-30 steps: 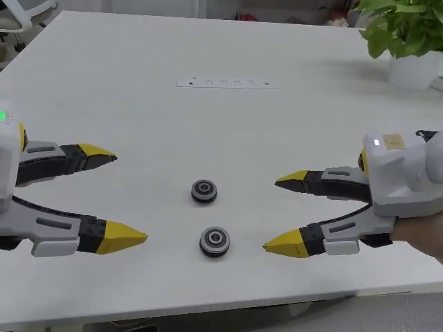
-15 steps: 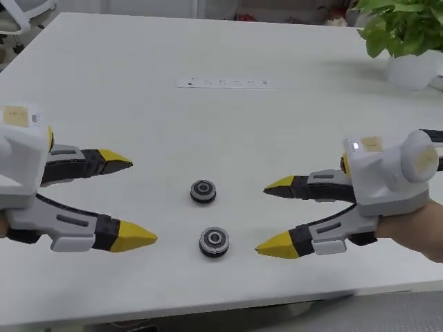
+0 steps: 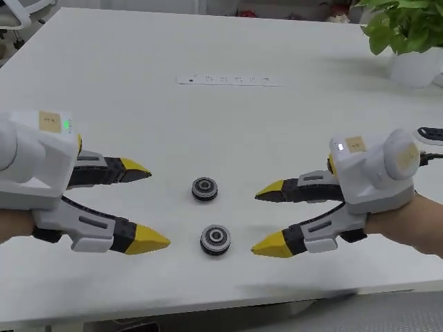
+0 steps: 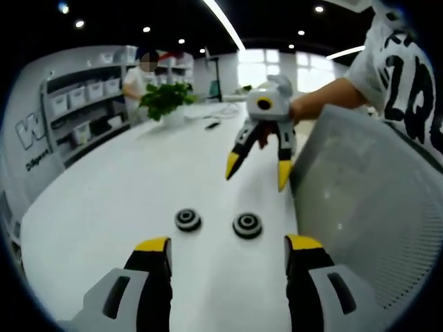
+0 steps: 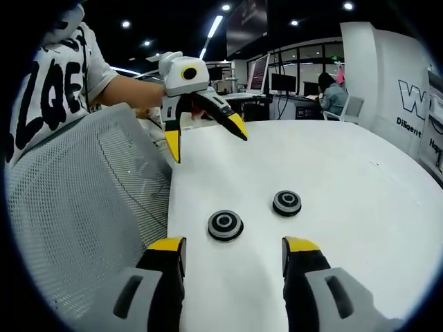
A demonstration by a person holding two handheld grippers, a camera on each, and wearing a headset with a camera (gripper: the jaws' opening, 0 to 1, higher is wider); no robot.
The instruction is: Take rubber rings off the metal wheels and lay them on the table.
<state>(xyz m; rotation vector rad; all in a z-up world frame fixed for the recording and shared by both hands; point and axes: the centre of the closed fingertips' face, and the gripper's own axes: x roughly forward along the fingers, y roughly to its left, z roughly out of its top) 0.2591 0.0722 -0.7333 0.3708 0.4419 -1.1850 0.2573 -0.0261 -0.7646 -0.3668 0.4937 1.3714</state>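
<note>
the two wheels lie loose on the desk [image 3: 208,124] at lower centre of the frame, far wheel [image 3: 205,189] above near wheel [image 3: 215,239], rubber rings on. your left tool [image 3: 156,206] and right tool [image 3: 256,221] flank them, both spread wide and empty. pinch a wheel off-centre and it may skid or roll toward the desk edge.

We see bright, even light from ceiling strips [image 4: 223,26]; faint soft shadows lie beneath the fingers [image 3: 145,238] on the table [image 3: 138,55]. Beyond them, both gripper views bend and soften.
</note>
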